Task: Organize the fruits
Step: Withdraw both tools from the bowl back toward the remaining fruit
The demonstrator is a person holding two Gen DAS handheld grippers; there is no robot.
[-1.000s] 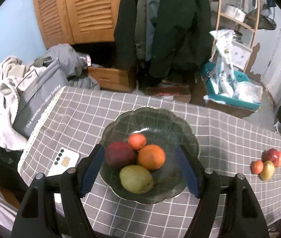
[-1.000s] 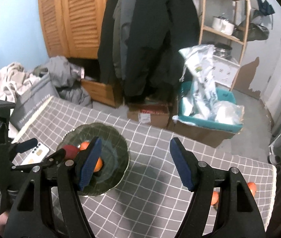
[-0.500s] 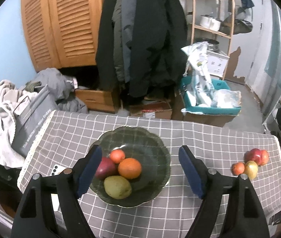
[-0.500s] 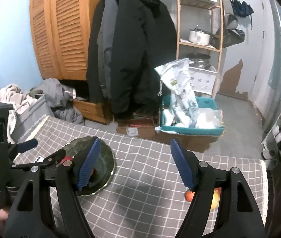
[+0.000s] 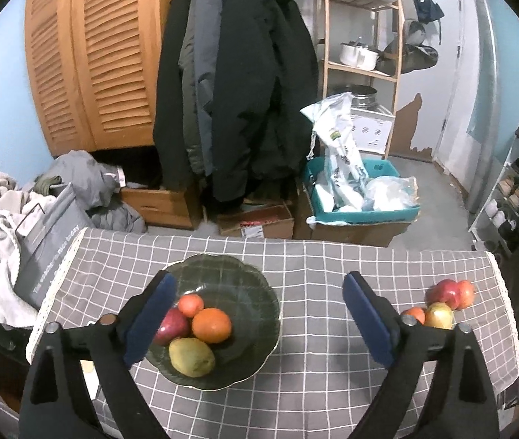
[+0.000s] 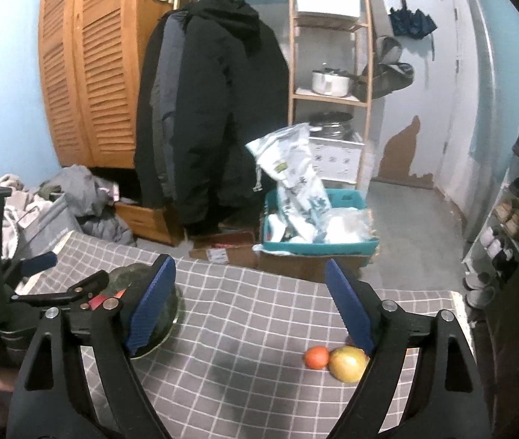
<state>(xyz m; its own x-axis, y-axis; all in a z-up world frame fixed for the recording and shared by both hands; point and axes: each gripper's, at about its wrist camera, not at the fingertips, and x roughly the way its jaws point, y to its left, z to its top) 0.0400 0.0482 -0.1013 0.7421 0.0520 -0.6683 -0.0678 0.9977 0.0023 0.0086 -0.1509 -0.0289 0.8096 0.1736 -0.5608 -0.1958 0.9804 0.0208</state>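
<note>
Both tools hang above the bench (image 5: 332, 256) with nothing between their pads; the left tool (image 5: 255, 314) is released and its jaws are opening, and the right tool (image 6: 248, 303) likewise stands empty with jaws opening. The dark glass bowl (image 5: 244, 278) on the checked cloth holds 4 fruits: a small orange one (image 5: 190, 304), a larger orange (image 5: 211, 325), a dark red apple (image 5: 172, 326) and a green-yellow mango (image 5: 191, 356). Well apart, near the cloth's right edge, lies a cluster of loose fruit: red apples (image 5: 450, 292), a small orange fruit (image 6: 316, 357) and a yellow-red fruit (image 6: 347, 364), the last 2 touching. By my reading the step in hand is a reach for the remaining fruit; the next move calls for the right tool to drop over 1 piece of that cluster, likely the small orange one, and close gently without nudging its neighbours off the edge.
</note>
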